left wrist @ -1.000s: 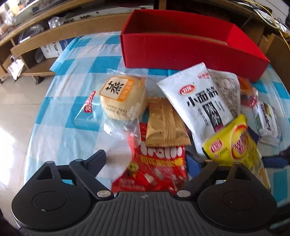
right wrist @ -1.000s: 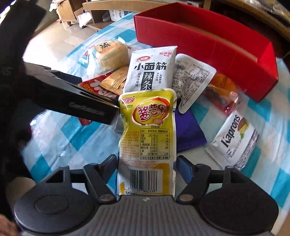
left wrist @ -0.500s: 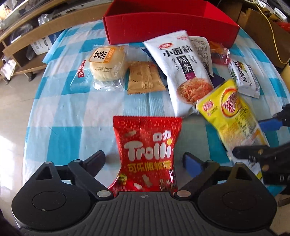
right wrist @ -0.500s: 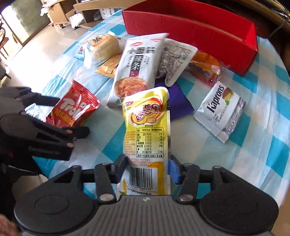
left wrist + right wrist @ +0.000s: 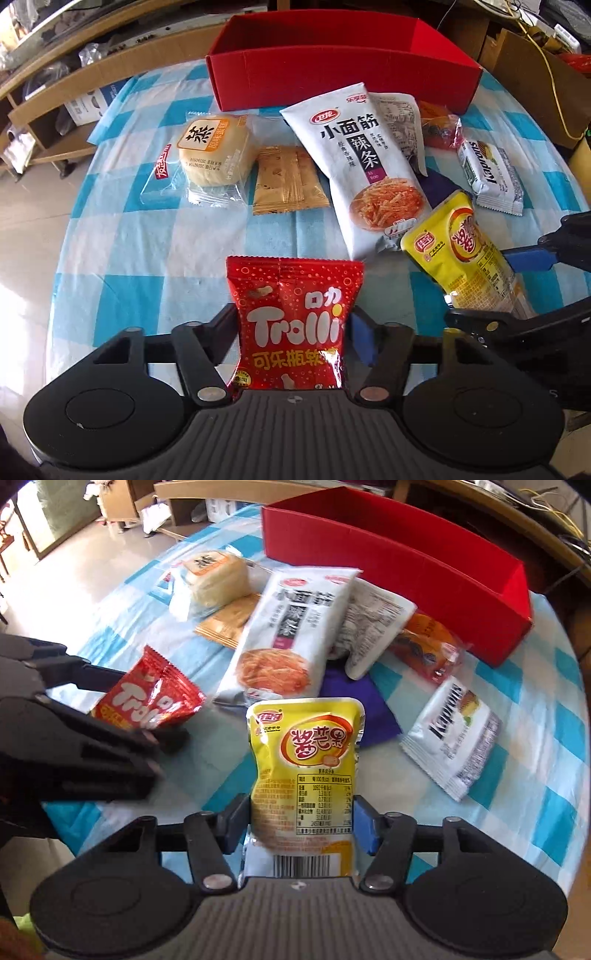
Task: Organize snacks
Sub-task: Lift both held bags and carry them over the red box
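**Two packets up, the red box straight ahead**

My left gripper (image 5: 293, 328) has its fingers clamped on the red Trolli gummy packet (image 5: 291, 317), pinched at its lower half, long axis pointing away from me toward the top of the frame. My right gripper (image 5: 301, 818) is clamped the same way on the yellow sauced-mango pouch (image 5: 304, 760), barcode end toward me, top edge pointing up the frame.

What matters next is the red box (image 5: 343, 79): it lies at the top centre of the left view, open side up, its long side running across the frame and beyond the snacks left on the table (image 5: 140, 236) (the white spicy-strip bag (image 5: 364, 166) sits right in the path). In the right view the box (image 5: 399, 557) stretches toward the upper right. Neither hand looks clearly nearer, I judge; both packets must travel forward, over the near wall, and drop in lengthwise.
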Motion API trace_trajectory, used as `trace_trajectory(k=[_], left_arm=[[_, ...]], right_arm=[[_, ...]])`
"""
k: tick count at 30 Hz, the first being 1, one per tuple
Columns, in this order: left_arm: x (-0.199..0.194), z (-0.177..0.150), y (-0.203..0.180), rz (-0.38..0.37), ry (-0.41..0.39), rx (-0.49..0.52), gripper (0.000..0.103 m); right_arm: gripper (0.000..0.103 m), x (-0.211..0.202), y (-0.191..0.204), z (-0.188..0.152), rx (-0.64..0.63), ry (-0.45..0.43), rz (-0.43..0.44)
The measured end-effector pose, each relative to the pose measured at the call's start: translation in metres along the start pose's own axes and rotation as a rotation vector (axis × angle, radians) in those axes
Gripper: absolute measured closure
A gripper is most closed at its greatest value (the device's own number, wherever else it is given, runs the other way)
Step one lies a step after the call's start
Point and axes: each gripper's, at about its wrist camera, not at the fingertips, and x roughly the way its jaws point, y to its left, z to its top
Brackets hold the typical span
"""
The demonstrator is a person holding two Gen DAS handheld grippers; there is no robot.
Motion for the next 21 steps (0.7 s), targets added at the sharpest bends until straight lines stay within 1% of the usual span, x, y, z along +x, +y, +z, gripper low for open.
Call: trace_trajectory(k=[2,4,9,13,16,18,21], left_arm=[[-0.004,-0.003,0.0,0.005,-0.004,-0.009,0.039],[-0.007,-0.003,0.001,-0.001,-0.008,-0.026,0.042],[-0.016,-0.003,0.003,-0.011,-0.023,-0.044,0.044],[-0.03,0.0,0.008,-0.037,-0.056,-0.074,0.044],[-0.038,0.01,0.009,-0.071,-0.07,-0.085,0.044],[-0.041,0.02,0.006,-0.095,-0.096,-0.077,0.044],[-0.039,0.037,0.003,-0.128,-0.116,-0.08,0.044]], right_arm=[[0.03,-0.002,-0.003,-0.003,0.016,0.004,0.015],[0.03,-0.008,-0.005,-0.007,0.028,-0.003,0.018],[0.031,-0.023,-0.012,-0.008,0.061,-0.045,0.014],[0.031,-0.04,-0.013,-0.004,0.09,-0.099,0.024],[0.031,-0.047,-0.017,0.003,0.114,-0.128,0.025],[0.031,-0.05,-0.023,0.009,0.138,-0.141,0.016],[0.031,-0.05,-0.035,0.02,0.174,-0.151,0.016]])
